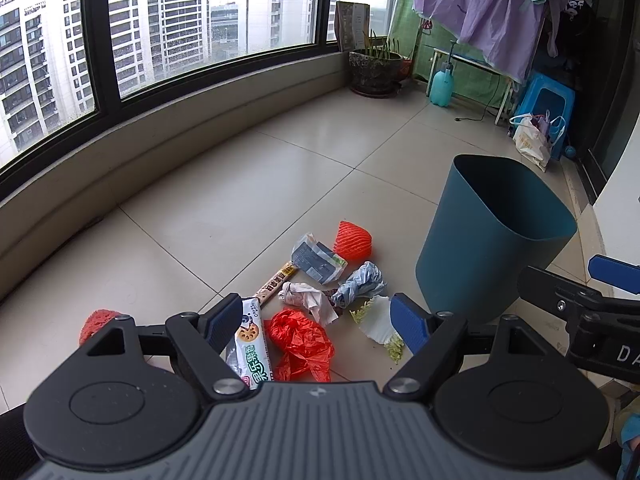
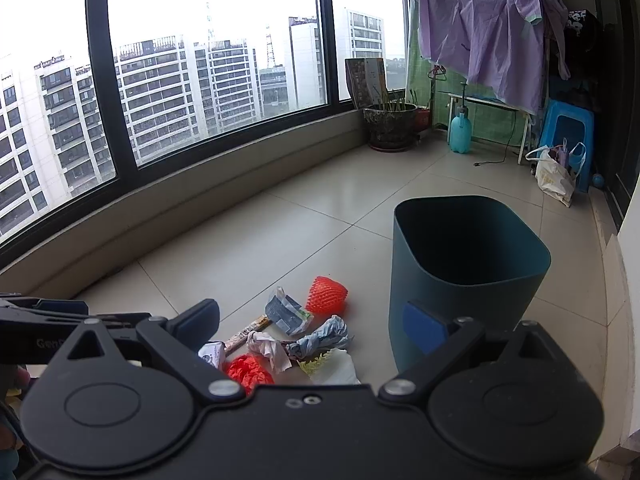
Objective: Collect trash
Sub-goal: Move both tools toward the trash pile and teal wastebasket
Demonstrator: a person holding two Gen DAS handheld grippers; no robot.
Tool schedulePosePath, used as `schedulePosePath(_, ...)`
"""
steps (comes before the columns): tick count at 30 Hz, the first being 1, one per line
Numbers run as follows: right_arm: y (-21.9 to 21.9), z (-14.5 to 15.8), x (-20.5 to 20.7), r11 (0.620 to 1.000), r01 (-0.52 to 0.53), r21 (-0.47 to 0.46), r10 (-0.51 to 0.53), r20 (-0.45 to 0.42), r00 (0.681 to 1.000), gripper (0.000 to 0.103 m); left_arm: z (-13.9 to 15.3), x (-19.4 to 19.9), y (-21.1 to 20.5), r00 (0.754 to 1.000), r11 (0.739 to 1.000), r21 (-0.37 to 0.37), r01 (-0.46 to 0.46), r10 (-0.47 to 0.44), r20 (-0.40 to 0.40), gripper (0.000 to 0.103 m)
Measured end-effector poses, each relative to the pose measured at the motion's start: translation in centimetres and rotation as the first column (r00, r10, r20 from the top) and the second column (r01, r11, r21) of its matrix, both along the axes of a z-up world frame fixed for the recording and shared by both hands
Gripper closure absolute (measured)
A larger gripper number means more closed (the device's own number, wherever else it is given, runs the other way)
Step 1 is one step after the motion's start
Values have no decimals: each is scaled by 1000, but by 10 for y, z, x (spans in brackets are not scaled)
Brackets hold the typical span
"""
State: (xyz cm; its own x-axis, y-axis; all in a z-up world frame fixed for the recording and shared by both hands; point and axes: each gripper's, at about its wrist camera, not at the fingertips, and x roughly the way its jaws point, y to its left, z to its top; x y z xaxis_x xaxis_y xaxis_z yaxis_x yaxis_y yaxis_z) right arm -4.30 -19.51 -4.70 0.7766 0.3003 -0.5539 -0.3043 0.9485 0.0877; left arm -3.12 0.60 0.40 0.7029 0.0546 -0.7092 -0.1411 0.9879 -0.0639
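From the left wrist view, we see our left gripper (image 1: 318, 318) with its fingers spread wide and empty, hovering low over a heap of litter on the pale tiled floor (image 1: 240, 184). Between the fingers lie a crumpled red plastic bag (image 1: 302, 344), a white printed snack wrapper (image 1: 250, 346), a wad of whitish crumpled paper (image 1: 306, 298), a scrunched pale blue paper (image 1: 360, 282) and a white paper cupcake liner with yellow fringe (image 1: 380, 324). Farther off are a grey foil packet (image 1: 316, 258), a long brown stick wrapper (image 1: 276, 282) and an orange foam fruit net (image 1: 353, 241); a second orange net (image 1: 98, 322) sits by the left finger. The dark teal plastic bin (image 1: 492, 240) stands upright just beside the heap, to its right.

From the right wrist view, our right gripper (image 2: 312, 330) is likewise released and holds nothing, with the same teal bin (image 2: 466, 276) ahead. What we can see of the bin's inside looks dark and empty, though its bottom is hidden.

We judge the task barely begun: every piece we can see lies on the floor, so all of it remains to be picked up and dropped in.
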Motion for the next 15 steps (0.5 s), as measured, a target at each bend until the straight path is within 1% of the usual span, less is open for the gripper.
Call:
schedulePosePath(6,2,1,1,1000,-5,-5,5,-3,1000,5,-3,2,2,1000,1000,-10,1,-1,-3,22)
schedulePosePath(12,-4,5,11,1000,7,21,-7,-29,1000,6,0,11,2,1000,1000,-13,3,-3,4,22)
schedulePosePath(15,-8,7,16,1000,19,22,-18,-40,999,9,5,18,0,1000,1000,-4,5,-5,19,22)
